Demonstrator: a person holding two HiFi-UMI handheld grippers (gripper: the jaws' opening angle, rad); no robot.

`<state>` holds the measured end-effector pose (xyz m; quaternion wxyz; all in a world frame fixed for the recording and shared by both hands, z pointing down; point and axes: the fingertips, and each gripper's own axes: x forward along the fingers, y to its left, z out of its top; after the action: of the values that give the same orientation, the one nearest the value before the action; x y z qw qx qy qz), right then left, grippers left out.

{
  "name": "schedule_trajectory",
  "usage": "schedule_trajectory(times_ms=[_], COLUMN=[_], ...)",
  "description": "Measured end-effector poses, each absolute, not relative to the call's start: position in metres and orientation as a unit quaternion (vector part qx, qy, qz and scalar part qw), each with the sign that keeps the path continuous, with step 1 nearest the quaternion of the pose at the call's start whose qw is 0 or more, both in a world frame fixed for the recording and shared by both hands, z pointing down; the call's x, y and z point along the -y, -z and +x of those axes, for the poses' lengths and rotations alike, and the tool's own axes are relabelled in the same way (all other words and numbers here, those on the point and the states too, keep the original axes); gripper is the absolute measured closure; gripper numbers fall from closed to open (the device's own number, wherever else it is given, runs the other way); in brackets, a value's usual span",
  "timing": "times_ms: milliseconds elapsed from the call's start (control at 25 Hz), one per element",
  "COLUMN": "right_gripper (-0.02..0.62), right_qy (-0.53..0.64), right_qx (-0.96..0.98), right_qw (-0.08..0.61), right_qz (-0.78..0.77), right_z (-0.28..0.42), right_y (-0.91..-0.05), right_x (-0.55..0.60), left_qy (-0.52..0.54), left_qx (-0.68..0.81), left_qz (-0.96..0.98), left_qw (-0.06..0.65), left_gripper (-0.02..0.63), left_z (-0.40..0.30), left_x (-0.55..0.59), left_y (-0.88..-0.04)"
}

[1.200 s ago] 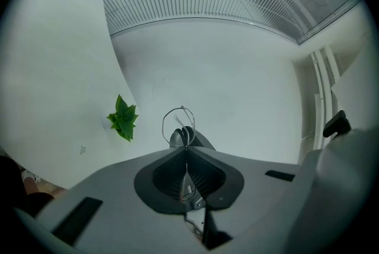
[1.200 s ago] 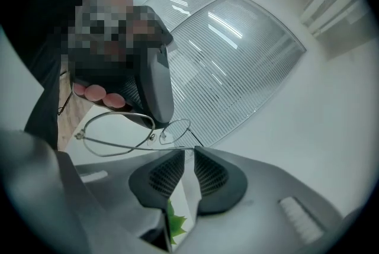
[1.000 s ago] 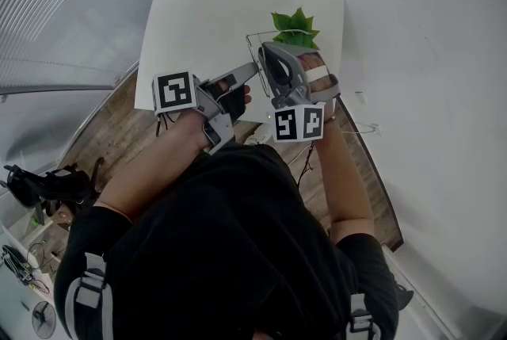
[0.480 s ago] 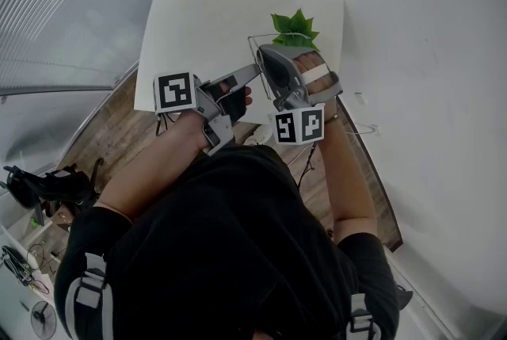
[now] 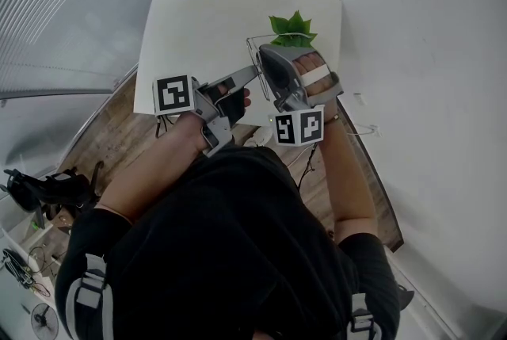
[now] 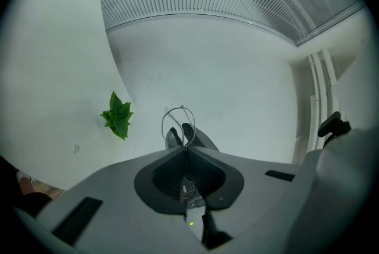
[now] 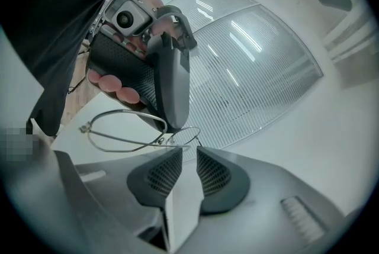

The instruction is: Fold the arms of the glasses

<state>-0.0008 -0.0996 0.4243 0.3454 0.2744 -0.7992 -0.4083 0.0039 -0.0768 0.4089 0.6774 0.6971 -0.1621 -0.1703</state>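
One pair of glasses [image 7: 122, 139] | left gripper [image 6: 186, 149] clenched on it | right gripper [image 7: 189, 151] released, just opening beside it

A small green plant [image 5: 292, 28] stood by the right edge of a white table [image 5: 198, 13] at upper centre. Slatted blinds [image 5: 55, 5] filled the upper left of the frame, a white wall [image 5: 428, 53] the right, and wooden floor [image 5: 103, 136] showed below the table.
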Motion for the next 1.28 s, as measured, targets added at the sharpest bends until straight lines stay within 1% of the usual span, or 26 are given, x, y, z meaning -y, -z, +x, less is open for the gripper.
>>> schedule_trajectory(times_ms=[160,280,840,1080,1280], right_gripper=[0.477,0.469,0.47,0.466,0.471], right_qy=[0.396,0.387,0.308,0.272,0.271], right_qx=[0.801,0.801,0.791,0.795,0.789], right_qw=[0.349,0.351,0.338,0.34,0.346], right_qz=[0.282,0.291,0.406,0.422,0.429], right_z=[0.006,0.013,0.07,0.08,0.081], right_y=[-0.426,-0.426,-0.41,-0.413,-0.412], right_x=[0.102,0.104,0.13,0.143,0.151], left_qy=[0.173,0.174,0.174,0.172,0.171], left_qx=[0.162,0.163,0.174,0.173,0.174], left_qz=[0.697,0.695,0.692,0.694,0.694], left_qw=[0.677,0.678,0.679,0.677,0.678], left_gripper=[0.594,0.594,0.594,0.594,0.594], left_z=[0.004,0.003,-0.006,-0.009,-0.01], left_x=[0.079,0.079,0.081,0.079,0.078], left_y=[-0.408,-0.408,-0.414,-0.415,-0.416])
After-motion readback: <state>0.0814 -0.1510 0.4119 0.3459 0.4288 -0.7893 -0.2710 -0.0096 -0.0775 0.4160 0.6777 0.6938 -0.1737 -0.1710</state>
